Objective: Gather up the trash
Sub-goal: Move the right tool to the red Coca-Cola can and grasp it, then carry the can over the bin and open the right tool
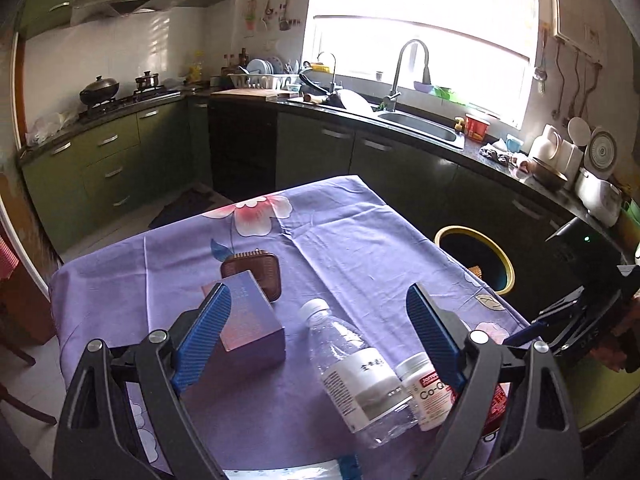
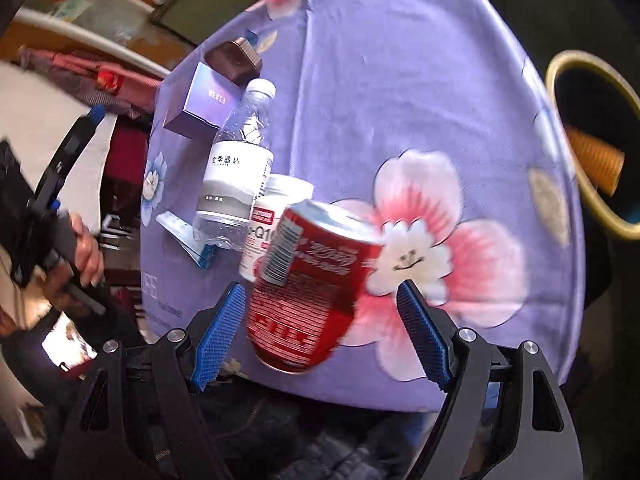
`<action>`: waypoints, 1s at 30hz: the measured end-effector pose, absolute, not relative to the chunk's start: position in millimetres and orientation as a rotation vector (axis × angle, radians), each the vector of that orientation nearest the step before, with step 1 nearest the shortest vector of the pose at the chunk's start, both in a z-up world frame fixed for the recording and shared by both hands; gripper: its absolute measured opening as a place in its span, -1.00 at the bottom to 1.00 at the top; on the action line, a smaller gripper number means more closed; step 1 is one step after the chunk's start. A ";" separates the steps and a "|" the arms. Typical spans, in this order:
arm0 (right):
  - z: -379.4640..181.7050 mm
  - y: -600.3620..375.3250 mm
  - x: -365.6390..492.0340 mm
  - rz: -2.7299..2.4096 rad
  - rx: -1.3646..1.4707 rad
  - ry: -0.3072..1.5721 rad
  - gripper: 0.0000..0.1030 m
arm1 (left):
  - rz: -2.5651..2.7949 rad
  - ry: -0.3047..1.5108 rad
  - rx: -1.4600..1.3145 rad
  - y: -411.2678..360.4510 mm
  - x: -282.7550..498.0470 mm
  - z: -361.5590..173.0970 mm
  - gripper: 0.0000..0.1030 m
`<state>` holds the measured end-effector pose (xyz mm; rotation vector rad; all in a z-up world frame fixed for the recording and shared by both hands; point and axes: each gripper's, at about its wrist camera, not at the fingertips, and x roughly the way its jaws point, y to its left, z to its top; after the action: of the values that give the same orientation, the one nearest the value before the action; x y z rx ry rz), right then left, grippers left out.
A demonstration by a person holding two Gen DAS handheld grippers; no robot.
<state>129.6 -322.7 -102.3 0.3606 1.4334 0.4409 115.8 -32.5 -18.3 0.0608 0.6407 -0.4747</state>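
While my right gripper jaws stand wide around the red can, my left gripper jaws straddle the water bottle, empty.

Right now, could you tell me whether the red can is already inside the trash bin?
No, the red can stands on the purple tablecloth, apart from the yellow-rimmed trash bin beside the table.

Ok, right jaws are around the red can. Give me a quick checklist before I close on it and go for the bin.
1. Right gripper jaws open: ok.
2. Red can between them: ok.
3. Pads touching can: not yet; gaps both sides.
4. White supplement bottle close behind can: not ok, could get knocked.
5. Yellow-rimmed bin open beside table: ok.
6. Left gripper empty over water bottle: ok.
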 end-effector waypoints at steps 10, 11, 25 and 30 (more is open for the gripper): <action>-123.5 -303.2 134.3 0.342 0.403 1.509 0.50 | -0.490 0.639 0.044 -15.7 117.1 -29.9 0.66; -126.8 -299.4 135.5 0.338 0.395 1.522 0.50 | -0.493 0.640 0.039 -14.2 117.0 -31.2 0.66; -142.2 -298.0 143.3 0.315 0.405 1.547 0.37 | -0.490 0.654 0.018 -4.5 122.5 -40.9 0.68; -131.7 -308.3 140.9 0.333 0.413 1.509 0.37 | -0.486 0.670 0.025 -6.9 126.1 -44.0 0.69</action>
<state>140.9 -308.3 -131.7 0.4130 1.5087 0.3335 126.1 -6.9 -44.0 0.0251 0.6696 -0.4857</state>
